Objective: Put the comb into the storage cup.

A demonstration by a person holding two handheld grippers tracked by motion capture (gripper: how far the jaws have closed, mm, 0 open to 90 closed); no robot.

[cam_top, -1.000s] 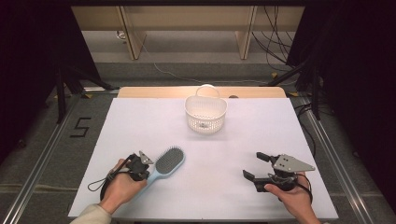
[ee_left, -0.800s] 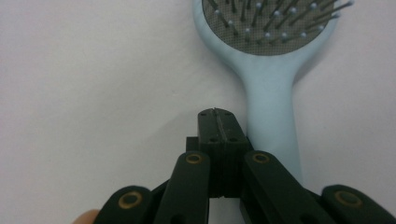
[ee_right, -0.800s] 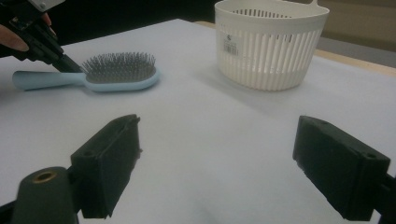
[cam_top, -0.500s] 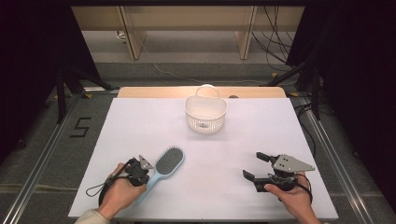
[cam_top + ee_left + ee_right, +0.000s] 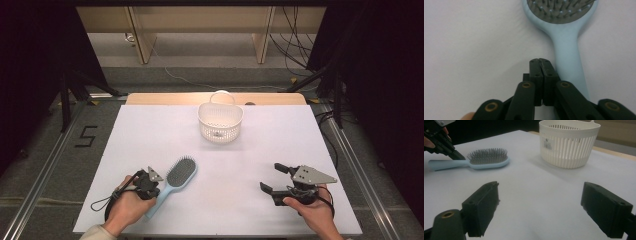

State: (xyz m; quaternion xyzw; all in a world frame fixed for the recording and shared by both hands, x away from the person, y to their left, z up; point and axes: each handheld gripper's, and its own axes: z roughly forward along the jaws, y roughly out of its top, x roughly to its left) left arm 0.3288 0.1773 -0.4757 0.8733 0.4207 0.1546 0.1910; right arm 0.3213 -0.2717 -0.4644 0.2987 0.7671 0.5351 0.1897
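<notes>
White table (image 5: 150, 130), dark room; left gripper (image 5: 540, 61) fingers closed, empty, beside hairbrush (image 5: 176, 179); right gripper (image 5: 274, 179) fingers wide, empty.

Looked along the right claw (image 5: 540, 211), jaws spread wide with bare white bench (image 5: 534, 187) between. Lay beyond at left: a light-blue hairbrush (image 5: 477, 160), bristles up, handle pointing left. Rested against that handle: the left claw (image 5: 455, 155), held by a hand. Stood farther right: a white slatted basket (image 5: 569, 145).
</notes>
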